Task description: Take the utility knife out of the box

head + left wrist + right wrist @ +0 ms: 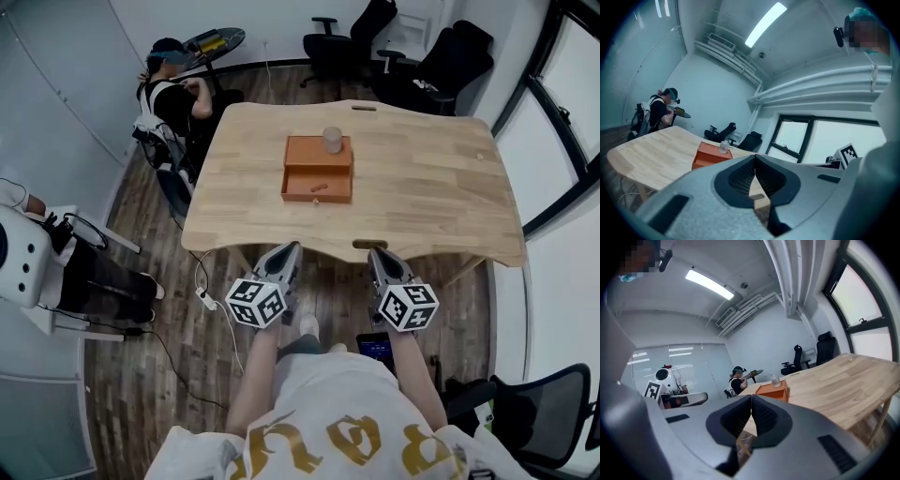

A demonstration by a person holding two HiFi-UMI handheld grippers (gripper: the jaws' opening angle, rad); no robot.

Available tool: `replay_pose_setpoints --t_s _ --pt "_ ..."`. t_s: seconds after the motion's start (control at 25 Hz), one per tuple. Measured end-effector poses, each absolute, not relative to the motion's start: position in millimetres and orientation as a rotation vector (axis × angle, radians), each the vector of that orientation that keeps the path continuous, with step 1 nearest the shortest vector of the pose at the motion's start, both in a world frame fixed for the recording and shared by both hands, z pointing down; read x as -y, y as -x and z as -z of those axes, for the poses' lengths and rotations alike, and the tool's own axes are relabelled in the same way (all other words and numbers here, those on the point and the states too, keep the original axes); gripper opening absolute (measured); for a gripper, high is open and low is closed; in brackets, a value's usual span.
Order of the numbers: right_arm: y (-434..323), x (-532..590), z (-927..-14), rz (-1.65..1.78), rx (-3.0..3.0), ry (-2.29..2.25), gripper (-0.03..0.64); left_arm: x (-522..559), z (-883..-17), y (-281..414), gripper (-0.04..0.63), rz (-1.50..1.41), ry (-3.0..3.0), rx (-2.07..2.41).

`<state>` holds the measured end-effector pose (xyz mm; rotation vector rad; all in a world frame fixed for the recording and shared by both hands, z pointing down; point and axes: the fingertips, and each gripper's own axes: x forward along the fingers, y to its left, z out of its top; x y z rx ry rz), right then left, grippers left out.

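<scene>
An orange box (319, 167) stands mid-table with its front drawer pulled out. In the drawer lies a small orange utility knife (317, 187). On the box's lid stands a small clear jar (332, 140). Both grippers hang short of the table's near edge, well away from the box. My left gripper (285, 255) is shut with nothing between its fingers, and so is my right gripper (383, 259). The left gripper view shows shut jaws and the box (711, 154) beyond; the right gripper view shows its shut jaws and the box (774, 390). The knife is hidden in both gripper views.
The wooden table (422, 187) has a curved near edge. A seated person (173, 94) is at its far left corner. Office chairs (441, 61) stand behind it. A white robot (23, 258) and floor cables (202, 295) are on the left.
</scene>
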<state>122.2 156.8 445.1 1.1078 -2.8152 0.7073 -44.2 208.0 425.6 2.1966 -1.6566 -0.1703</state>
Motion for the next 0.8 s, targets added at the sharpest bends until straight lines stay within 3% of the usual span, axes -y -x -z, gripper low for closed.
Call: replay_pose_setpoints --t_s 0.36,0.8 --pt "-117 -112 -460 -0.743 2.787 -1.116 0.011 -163 -443 52 0.011 0.15 -2.175 1.65" --pt "-83 -3 -459 -0.728 2.746 -1.191 0.012 -33 -435 83 0.011 0.131 -2.256 1.563"
